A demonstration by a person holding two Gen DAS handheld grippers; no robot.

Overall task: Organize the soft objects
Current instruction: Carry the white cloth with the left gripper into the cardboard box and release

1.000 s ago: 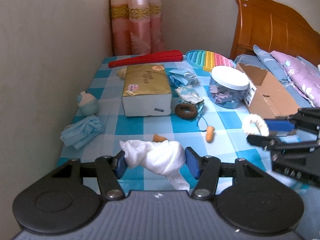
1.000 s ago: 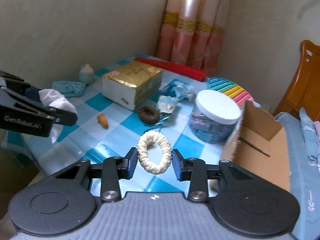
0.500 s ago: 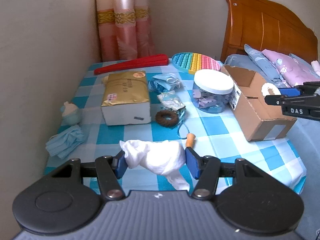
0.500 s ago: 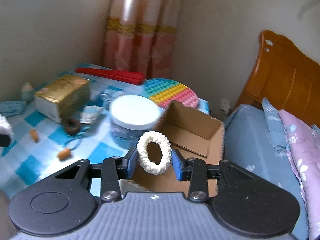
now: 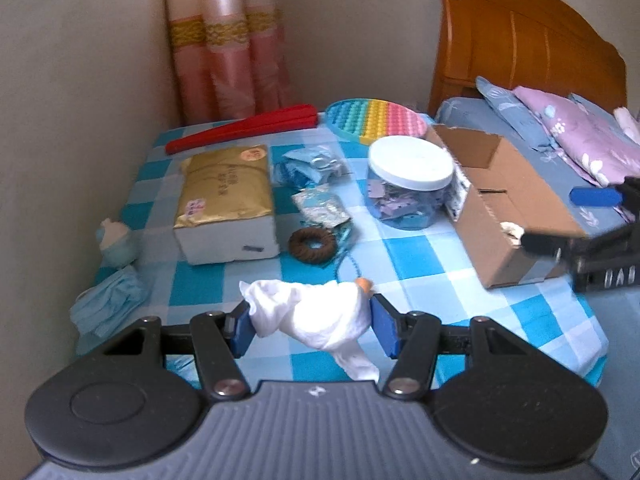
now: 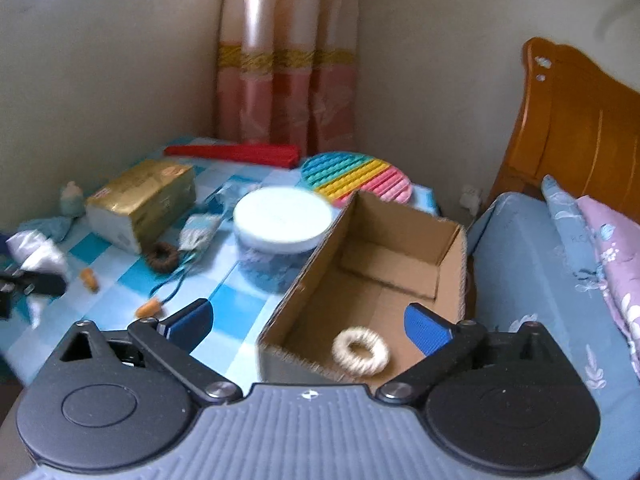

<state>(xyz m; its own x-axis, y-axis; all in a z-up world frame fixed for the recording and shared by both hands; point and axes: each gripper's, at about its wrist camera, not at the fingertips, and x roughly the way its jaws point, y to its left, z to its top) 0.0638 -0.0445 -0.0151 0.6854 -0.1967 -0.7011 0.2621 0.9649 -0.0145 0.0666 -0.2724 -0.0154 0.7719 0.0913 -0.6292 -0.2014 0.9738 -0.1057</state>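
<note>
My left gripper (image 5: 310,326) is shut on a crumpled white cloth (image 5: 316,318), held above the near edge of the blue checked table (image 5: 408,256). My right gripper (image 6: 308,320) hovers over the near end of an open cardboard box (image 6: 400,264), its jaws opening wide with nothing between the pads. A cream scrunchie (image 6: 360,350) lies on the box floor below it. In the left wrist view the right gripper (image 5: 560,218) shows over the box (image 5: 504,216), with the scrunchie (image 5: 512,230) peeking at the box's rim. A brown scrunchie (image 5: 312,242) lies on the table.
On the table stand a gold tissue pack (image 5: 224,200), a white-lidded jar (image 5: 410,182), a rainbow pop mat (image 5: 376,120), a red folded fan (image 5: 244,132), blue masks (image 5: 108,304) and orange earplugs (image 6: 148,308). A bed with pillows (image 5: 568,132) lies right of the box.
The right gripper swung right from the table to the box, then its jaws opened and the cream scrunchie dropped into the box. The left gripper drifted with the cloth still held.
</note>
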